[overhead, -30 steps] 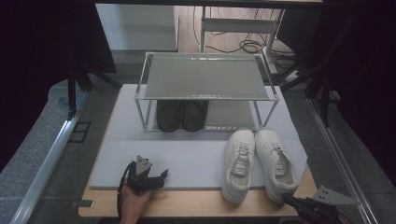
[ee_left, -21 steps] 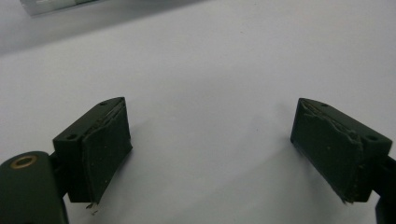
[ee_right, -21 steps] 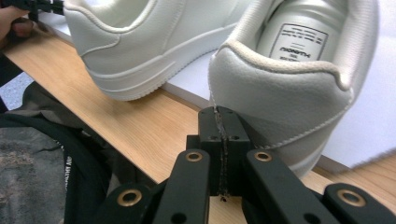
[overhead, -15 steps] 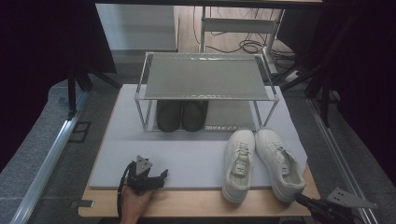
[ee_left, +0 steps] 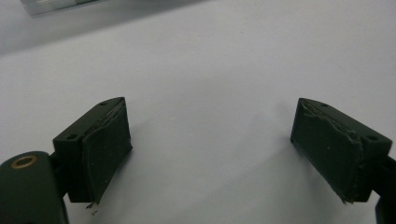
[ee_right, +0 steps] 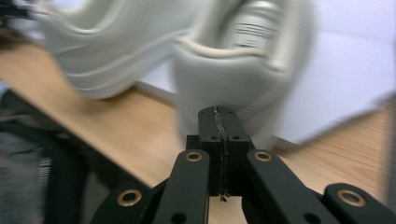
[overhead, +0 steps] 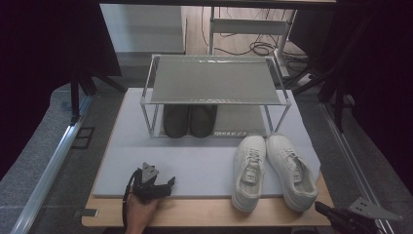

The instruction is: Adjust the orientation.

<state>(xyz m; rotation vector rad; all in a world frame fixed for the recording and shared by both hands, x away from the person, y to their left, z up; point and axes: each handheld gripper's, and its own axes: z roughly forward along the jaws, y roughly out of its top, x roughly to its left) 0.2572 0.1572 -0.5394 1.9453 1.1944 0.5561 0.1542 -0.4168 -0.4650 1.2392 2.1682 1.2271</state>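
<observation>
Two white sneakers stand side by side at the mat's front right, the left one [overhead: 251, 170] beside the right one [overhead: 291, 168]. In the right gripper view, blurred, my right gripper [ee_right: 220, 116] is shut with nothing between its pads, just short of the nearer sneaker's heel [ee_right: 233, 79]. From above, that gripper [overhead: 325, 210] sits at the table's front right corner. My left gripper [overhead: 165, 184] rests at the front left, held by a hand. Its jaws stand wide open over bare mat [ee_left: 210, 93] in the left gripper view, its gripper point [ee_left: 210, 154] on nothing.
A metal shoe rack [overhead: 214, 80] with a mesh top stands at the back of the grey mat [overhead: 195, 161]. A pair of dark shoes [overhead: 190, 119] sits on its lower shelf. The wooden table edge [overhead: 204, 212] runs along the front. Cables lie on the floor beyond.
My right gripper has slid toward the lower right corner of the high view, away from the sneakers' heels. The left gripper and the shoes have kept still.
</observation>
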